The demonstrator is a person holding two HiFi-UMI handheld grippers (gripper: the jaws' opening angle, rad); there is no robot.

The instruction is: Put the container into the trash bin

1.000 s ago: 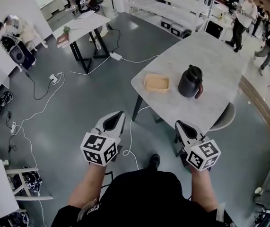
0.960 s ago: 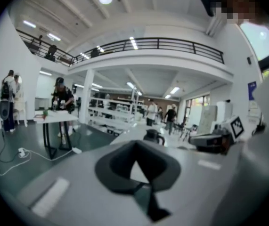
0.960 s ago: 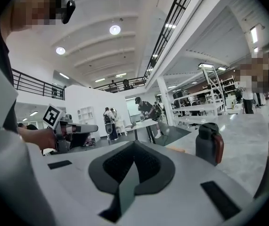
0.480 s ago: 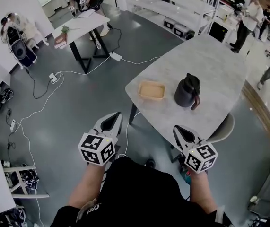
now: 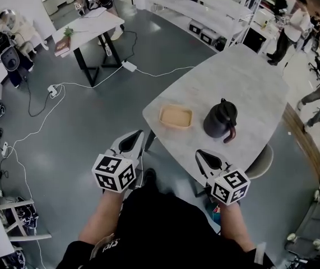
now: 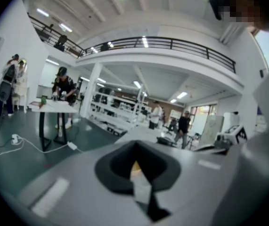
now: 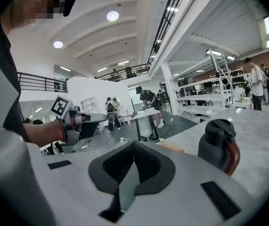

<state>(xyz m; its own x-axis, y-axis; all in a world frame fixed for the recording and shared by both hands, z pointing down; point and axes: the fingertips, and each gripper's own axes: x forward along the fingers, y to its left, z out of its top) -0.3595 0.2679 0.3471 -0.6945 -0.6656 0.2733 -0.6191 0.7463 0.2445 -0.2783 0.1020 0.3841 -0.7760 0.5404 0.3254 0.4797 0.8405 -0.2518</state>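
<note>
The container (image 5: 176,116) is a shallow tan tray lying near the rounded near end of the grey table (image 5: 244,77); its edge (image 7: 169,147) also shows in the right gripper view. My left gripper (image 5: 131,142) hangs over the floor just short of the table's near-left edge, jaws together and empty. My right gripper (image 5: 204,157) is at the table's near edge, shut, with nothing in it, short of the container. In the right gripper view the left gripper (image 7: 77,124) shows at the left. No trash bin shows in any view.
A black jug (image 5: 221,120) with a brown handle stands right of the container and looms close in the right gripper view (image 7: 217,145). A chair (image 5: 260,160) is tucked under the table at right. Cables (image 5: 64,88) lie on the floor, a second table (image 5: 89,24) stands far left, and people stand around the room.
The table, container and jug have come nearer and lower in the head view. Both grippers have advanced towards the table's near edge, still shut.
</note>
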